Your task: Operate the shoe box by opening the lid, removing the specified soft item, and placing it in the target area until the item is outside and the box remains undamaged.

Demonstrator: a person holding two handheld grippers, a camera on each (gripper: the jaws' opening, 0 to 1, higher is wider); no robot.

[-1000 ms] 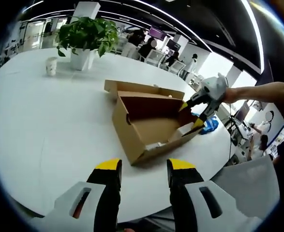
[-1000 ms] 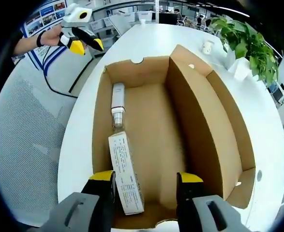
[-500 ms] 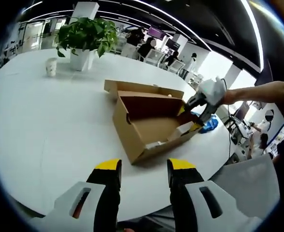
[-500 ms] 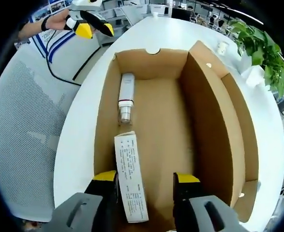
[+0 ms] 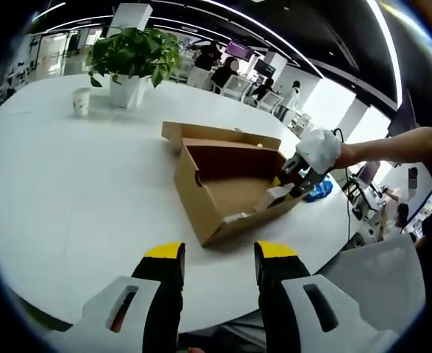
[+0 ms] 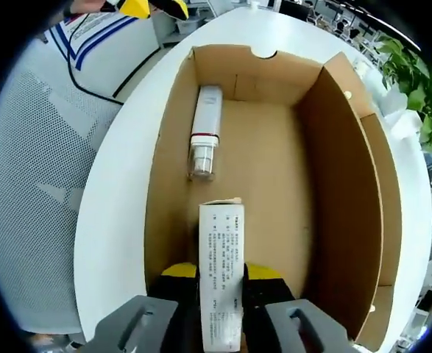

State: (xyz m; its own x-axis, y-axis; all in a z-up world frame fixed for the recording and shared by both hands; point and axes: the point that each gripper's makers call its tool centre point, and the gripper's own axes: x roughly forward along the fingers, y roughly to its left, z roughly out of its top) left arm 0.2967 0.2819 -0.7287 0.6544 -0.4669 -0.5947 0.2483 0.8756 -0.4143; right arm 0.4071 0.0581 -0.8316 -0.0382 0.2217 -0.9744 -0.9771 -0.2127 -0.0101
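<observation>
Two tools: right tool [image 6: 221, 276] clamped on white carton [image 6: 221, 268] inside shoe box [image 6: 333, 162]; left tool [image 5: 219, 254] open, over table [image 5: 76, 184]

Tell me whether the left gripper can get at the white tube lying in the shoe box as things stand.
Probably yes. The left gripper hangs open, away from the shoe box, whose lid is open. The white tube lies uncovered beyond the right gripper, which is clamped on the white carton.

The printed carton's [image 6: 221, 276] lower end is hidden between the right gripper's [image 6: 221, 276] jaws.
</observation>
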